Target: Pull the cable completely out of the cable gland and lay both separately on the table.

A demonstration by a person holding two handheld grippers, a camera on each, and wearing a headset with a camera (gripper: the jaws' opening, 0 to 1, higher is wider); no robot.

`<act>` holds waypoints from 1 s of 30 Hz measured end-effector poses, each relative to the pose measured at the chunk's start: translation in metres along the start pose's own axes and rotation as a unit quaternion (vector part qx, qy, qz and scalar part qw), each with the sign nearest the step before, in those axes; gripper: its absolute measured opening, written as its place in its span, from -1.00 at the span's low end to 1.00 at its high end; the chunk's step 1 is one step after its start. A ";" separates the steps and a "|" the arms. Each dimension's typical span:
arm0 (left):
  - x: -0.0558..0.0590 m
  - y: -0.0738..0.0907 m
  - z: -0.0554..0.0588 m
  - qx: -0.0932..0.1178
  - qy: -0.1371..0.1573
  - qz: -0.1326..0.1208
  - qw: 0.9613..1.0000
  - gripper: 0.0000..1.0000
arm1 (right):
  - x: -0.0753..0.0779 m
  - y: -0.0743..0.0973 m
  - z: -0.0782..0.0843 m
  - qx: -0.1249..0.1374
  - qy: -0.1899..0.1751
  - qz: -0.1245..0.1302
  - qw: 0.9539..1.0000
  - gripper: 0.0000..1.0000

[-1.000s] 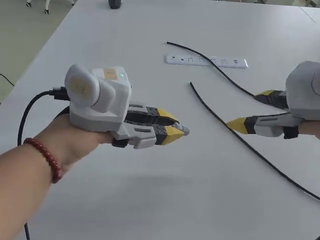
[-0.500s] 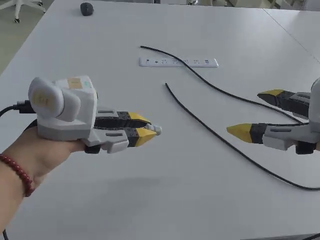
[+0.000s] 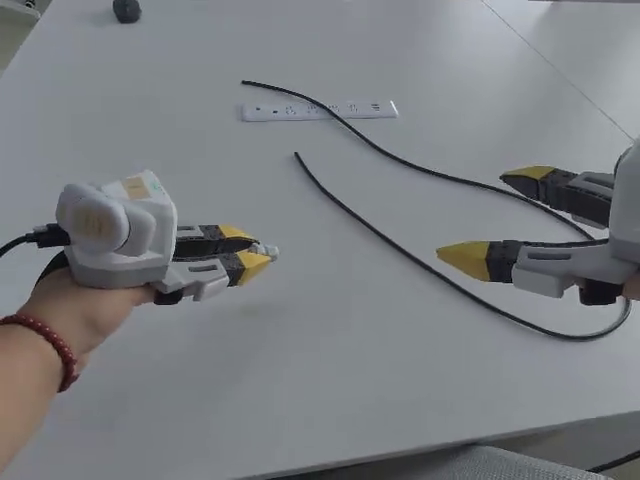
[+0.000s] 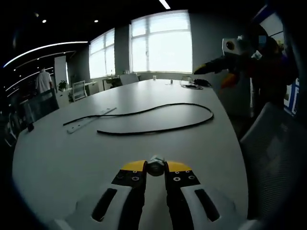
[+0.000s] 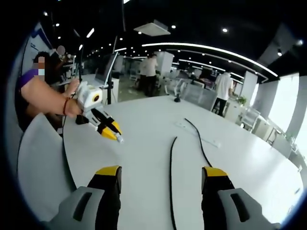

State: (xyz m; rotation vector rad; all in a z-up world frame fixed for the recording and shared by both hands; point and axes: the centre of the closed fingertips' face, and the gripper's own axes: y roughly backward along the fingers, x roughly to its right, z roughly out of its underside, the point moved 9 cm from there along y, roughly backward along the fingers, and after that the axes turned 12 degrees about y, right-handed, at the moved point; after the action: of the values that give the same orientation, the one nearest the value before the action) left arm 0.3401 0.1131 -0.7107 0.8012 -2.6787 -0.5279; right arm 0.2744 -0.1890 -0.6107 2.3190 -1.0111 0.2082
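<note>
power strip (image 3: 318, 110) beyond cable (image 3: 370, 225) | cable on worktop (image 3: 330, 380), beside wide-open, empty right gripper (image 3: 472, 217) | left gripper (image 3: 262, 255) clamped on gland (image 4: 156, 166)

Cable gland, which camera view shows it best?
The left gripper view: the cable gland sits close and centred, pinched by the left tool. The head view shows it small at the tool's end; the right gripper view shows a distant speck.

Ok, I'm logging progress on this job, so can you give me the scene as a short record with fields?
left gripper: shut on cable gland, off the table
right gripper: open, holding nothing
cable: lying on table in a long loop, free of the gland
power strip: on table beyond cable
left to do: lay gland down
</note>
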 end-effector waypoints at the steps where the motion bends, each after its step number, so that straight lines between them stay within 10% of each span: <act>1: -0.001 -0.001 0.002 -0.004 -0.003 -0.003 1.000 -0.68 | 0.001 0.002 0.000 0.001 0.002 0.002 1.000 0.37; 11: -0.024 -0.013 0.025 -0.032 0.004 -0.046 0.998 -0.68 | 0.003 0.011 0.001 -0.006 0.000 0.010 1.000 0.36; 30: -0.031 -0.028 0.040 -0.047 0.038 -0.050 0.997 -0.67 | 0.002 0.000 0.000 -0.011 0.012 0.004 1.000 0.34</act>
State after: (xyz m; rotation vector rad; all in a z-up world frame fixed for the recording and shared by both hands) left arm 0.3625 0.1193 -0.7633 0.9143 -2.5351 -0.6293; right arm 0.2760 -0.1902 -0.6096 2.2882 -1.0055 0.2252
